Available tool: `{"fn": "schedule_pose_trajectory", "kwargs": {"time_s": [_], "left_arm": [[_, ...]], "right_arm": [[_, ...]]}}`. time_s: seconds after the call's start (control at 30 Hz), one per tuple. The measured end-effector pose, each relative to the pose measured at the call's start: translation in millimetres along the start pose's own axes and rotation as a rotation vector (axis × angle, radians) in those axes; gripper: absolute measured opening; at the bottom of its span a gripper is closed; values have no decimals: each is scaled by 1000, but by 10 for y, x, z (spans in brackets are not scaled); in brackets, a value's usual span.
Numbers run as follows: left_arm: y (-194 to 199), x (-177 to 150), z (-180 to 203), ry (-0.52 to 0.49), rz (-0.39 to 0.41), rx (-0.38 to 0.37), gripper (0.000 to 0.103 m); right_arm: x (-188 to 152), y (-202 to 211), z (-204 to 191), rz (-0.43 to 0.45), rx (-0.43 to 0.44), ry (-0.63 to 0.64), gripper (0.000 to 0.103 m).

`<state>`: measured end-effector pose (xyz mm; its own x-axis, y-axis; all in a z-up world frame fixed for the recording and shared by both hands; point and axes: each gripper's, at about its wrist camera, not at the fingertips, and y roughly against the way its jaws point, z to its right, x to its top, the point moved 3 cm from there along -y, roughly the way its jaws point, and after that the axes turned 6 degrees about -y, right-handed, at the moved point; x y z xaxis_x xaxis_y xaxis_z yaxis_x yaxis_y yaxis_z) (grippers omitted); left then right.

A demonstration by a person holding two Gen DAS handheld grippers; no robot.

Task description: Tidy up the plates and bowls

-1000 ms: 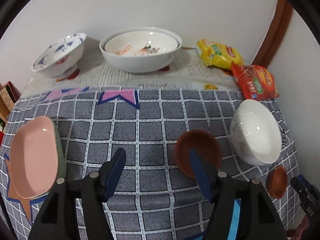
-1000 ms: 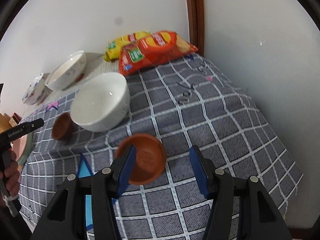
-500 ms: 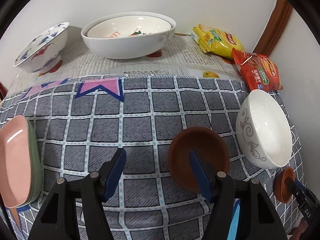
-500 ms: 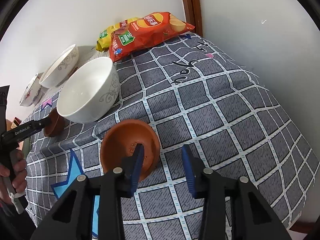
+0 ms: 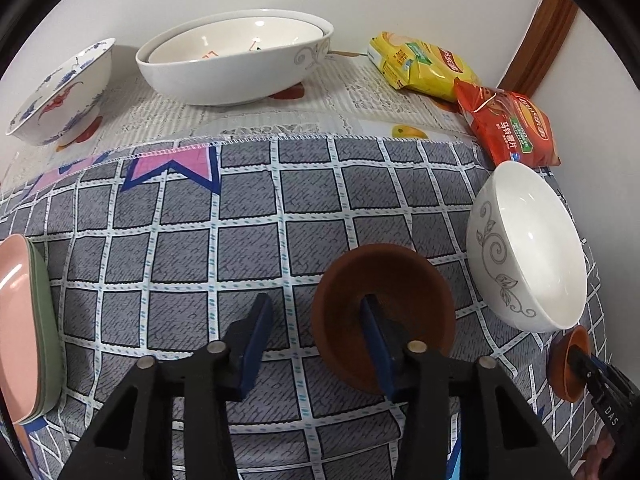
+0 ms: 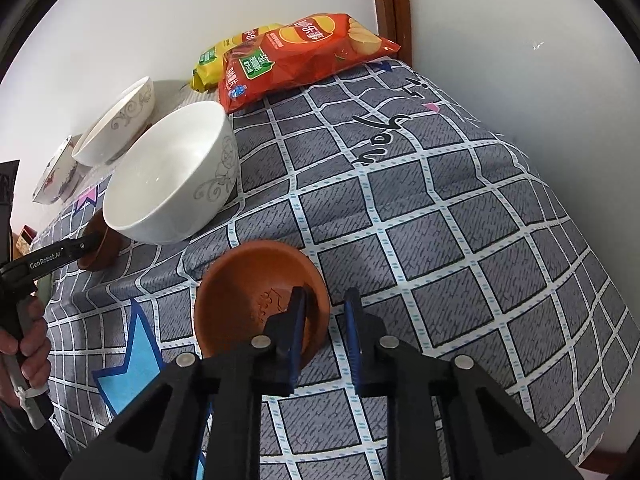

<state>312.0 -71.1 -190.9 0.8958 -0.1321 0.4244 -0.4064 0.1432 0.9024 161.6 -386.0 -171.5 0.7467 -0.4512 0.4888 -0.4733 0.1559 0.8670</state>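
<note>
Two small brown dishes lie on the checked cloth. In the left wrist view my left gripper is open, its right finger inside one brown dish and its left finger outside the rim. In the right wrist view my right gripper has closed to a narrow gap astride the right rim of the other brown dish; whether the pads touch the rim does not show. A white bowl with grey scrolls stands between the dishes; it also shows in the right wrist view.
At the back stand nested large white bowls and a blue-patterned bowl. Pink and green plates are stacked at the left edge. Yellow and red snack bags lie by the right wall.
My left gripper moved forward and its right finger went into the brown dish. My right gripper moved in and narrowed around the other dish's rim.
</note>
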Motion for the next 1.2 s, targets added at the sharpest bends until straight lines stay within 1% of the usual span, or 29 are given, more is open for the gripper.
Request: {"fn": "schedule_pose_trajectory", "kwargs": {"time_s": [0.07, 0.13, 0.2, 0.3, 0.37, 0.47, 0.5, 0.7, 0.9, 1.0, 1.2], "left_arm": [[-5, 10, 5, -2, 3, 0, 41], [-2, 11, 2, -3, 5, -2, 37], [-15, 23, 2, -5, 5, -5, 36], [-31, 35, 2, -8, 7, -6, 32], [-33, 40, 7, -11, 8, -12, 29], [-37, 45, 26, -14, 6, -22, 22], [-35, 42, 37, -17, 6, -25, 17], [12, 40, 70, -15, 6, -23, 11], [154, 10, 119, -31, 25, -33, 8], [238, -1, 176, -54, 35, -38, 8], [393, -14, 247, -57, 56, -44, 8]], "right_arm": [[12, -12, -19, 0, -2, 5, 15], [24, -23, -34, -1, -6, 12, 14], [29, -35, -50, -2, -8, 21, 13], [31, -39, -61, 2, -14, 28, 13], [29, -37, -52, 4, -12, 21, 13], [22, -30, -52, 9, -11, 17, 12], [22, -28, -57, 11, -11, 18, 11], [5, 37, -95, 31, -7, 24, 8], [-8, 123, -143, 47, -2, 26, 8], [-32, 168, -173, 55, -8, 37, 8], [-51, 320, -203, 84, 3, 44, 8]]}}
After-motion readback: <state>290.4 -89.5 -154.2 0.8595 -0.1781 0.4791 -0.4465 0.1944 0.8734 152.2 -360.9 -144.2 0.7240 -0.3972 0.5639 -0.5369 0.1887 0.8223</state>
